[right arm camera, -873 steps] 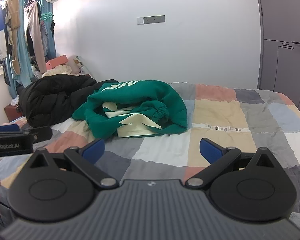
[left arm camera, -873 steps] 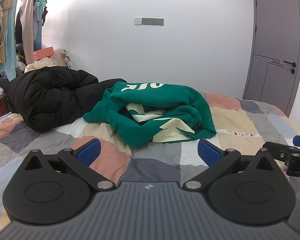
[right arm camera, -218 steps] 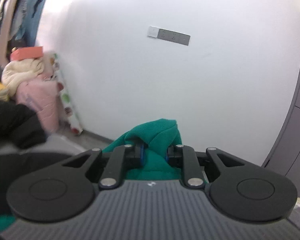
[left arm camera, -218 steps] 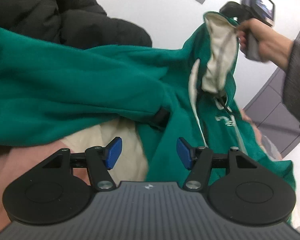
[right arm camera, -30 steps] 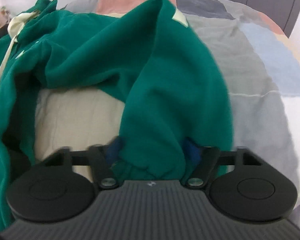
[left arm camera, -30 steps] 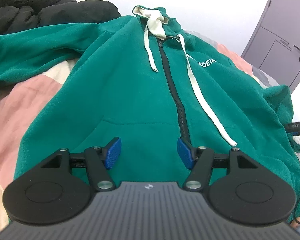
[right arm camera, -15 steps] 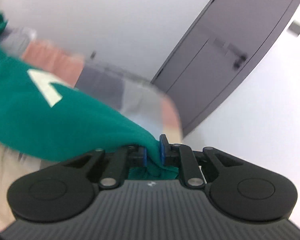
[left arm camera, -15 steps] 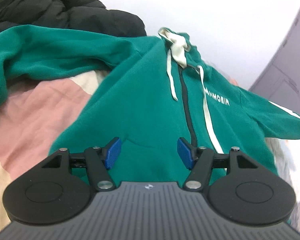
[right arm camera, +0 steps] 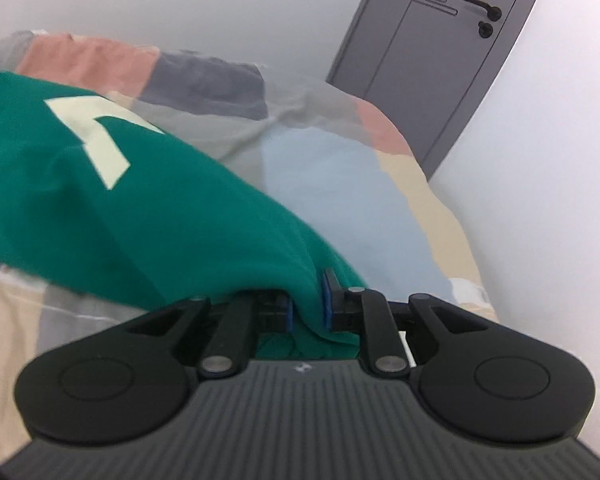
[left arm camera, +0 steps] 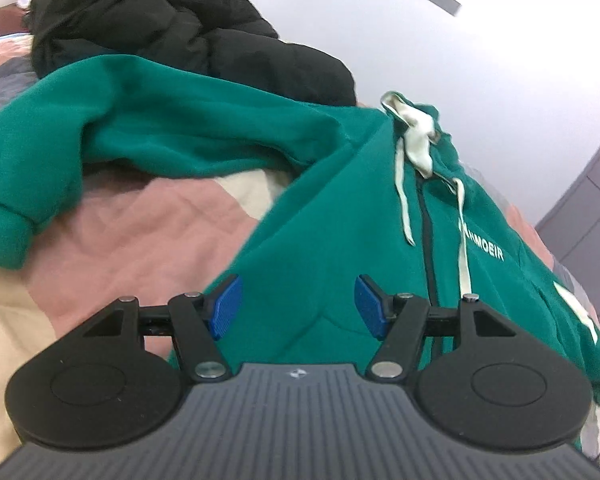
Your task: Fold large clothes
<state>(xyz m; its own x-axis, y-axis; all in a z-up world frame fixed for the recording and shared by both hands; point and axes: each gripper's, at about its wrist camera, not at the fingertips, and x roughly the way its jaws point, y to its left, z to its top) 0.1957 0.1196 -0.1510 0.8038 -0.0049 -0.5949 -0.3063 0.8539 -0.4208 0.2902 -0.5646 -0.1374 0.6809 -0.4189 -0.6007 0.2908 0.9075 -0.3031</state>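
1. On your far left, the hoodie's (left arm camera: 340, 216) other sleeve (left arm camera: 100, 152) lies bunched, its cuff curled over onto the quilt (left arm camera: 140, 232). If you fold the body before that sleeve is straightened, the lump will likely end up trapped inside the fold.

2. Behind that sleeve sits a black puffer jacket (left arm camera: 172, 28), touching or nearly touching the green fabric. Sweep the sleeve outward carelessly and it could catch on the jacket and drag it along.

3. Your left gripper (left arm camera: 298, 304) hangs over the lower front of the hoodie, jaws spread and gripping nothing. With nothing pinning the hem, a pull from the other side could slide the whole garment across the quilt instead of flattening it.

4. The zipper (left arm camera: 426, 240) and the two drawstrings (left arm camera: 464, 240) run down the chest, one string trailing well below the other. Closing on this area risks pinching a string along with the cloth, and skewing the front.

5. Your right gripper (right arm camera: 308, 304) is clamped on the end of the sleeve with the pale arrow print (right arm camera: 96, 136); the jaws have just eased a little wider, with fabric between the pads. Only a thin bite is held, so a quick tug may slip it free.

6. At the right the quilt drops away near the door (right arm camera: 440, 52); a sleeve released there could slide off the bed.
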